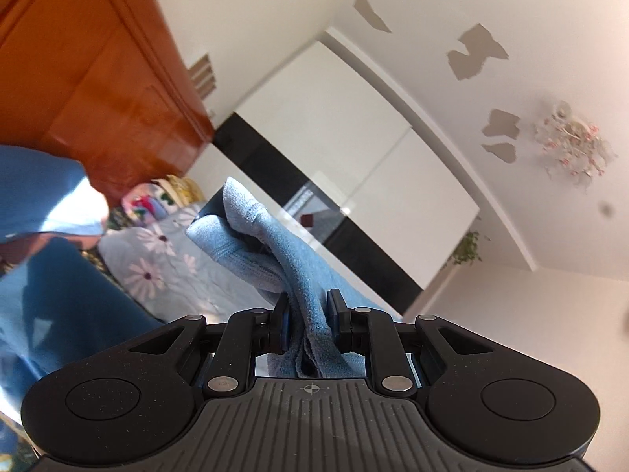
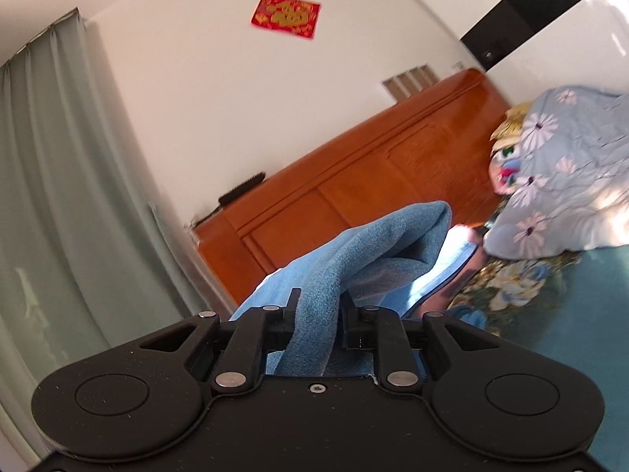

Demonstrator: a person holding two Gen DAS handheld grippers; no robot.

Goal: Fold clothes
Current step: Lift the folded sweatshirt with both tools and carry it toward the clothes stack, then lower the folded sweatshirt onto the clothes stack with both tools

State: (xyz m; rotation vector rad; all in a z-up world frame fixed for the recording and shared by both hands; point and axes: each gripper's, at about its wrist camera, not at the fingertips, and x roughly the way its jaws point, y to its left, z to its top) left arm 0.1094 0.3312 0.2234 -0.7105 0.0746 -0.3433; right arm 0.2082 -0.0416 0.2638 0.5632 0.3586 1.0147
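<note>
Clamped between the left gripper [image 1: 307, 326], a bunched edge of the blue cloth [image 1: 275, 244], fingers pinched onto a thick wad rising straight ahead of the tips. Clamped likewise in the right gripper [image 2: 317, 320], another bunch of the cloth [image 2: 377, 244], humped up ahead and spilling off to the right of the fingers. Looks soft, light and limp: terry-like nap, fuzzy and matte, a stitched hem showing ahead of the left tips, folds sagging under their own weight. Likely to droop and crumple wherever unsupported, unlikely to slip from rubber pads, nothing fragile about it. Best held at hem or corner rather than mid-panel, with a thinner pinch for a cleaner fold line; whether these grips sit on true corners cannot be told. Further out, left of the left gripper, more blue fabric [image 1: 59, 295], hanging. Beyond, a quilt [image 2: 570, 173] with white daisies, puffy and creased, lying on a teal sheet [image 2: 589, 314]. Behind that, a glossy orange wooden headboard [image 2: 373, 165], hard and panelled. Farthest, pale wall, a red paper sign [image 2: 286, 15], grey-green curtain [image 2: 59, 177] in long pleats.
</note>
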